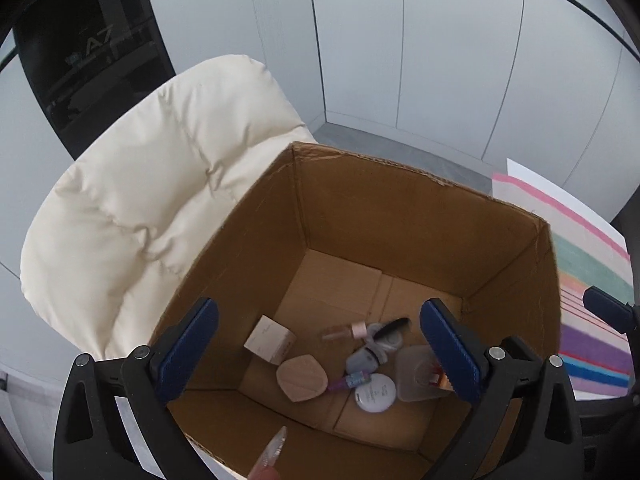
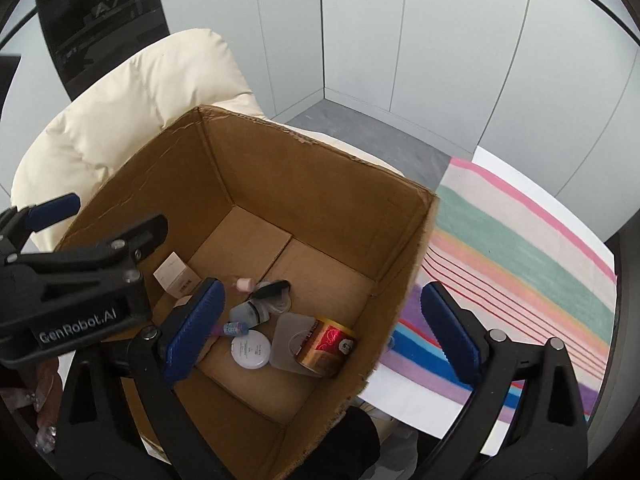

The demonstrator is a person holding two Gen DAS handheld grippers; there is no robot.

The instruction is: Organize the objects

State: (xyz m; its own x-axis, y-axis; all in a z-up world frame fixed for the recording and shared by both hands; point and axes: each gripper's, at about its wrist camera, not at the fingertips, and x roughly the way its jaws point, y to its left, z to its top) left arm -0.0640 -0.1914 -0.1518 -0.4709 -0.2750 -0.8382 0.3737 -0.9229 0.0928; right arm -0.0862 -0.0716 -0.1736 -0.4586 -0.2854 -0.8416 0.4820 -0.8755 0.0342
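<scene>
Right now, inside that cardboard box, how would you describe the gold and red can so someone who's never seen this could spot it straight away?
Look into the open cardboard box beside the cream cushion. On its floor, in the cluster of small toiletries, the can lies on its side nearest the wall facing the striped cloth, partly behind a clear plastic lid. It is the only shiny gold and red item there.

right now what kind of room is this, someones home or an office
Probably a home-style room, though I can't be sure: a cream padded chair holds an open cardboard box of cosmetics, beside a white table with a striped cloth, against plain grey panelled walls.
</scene>
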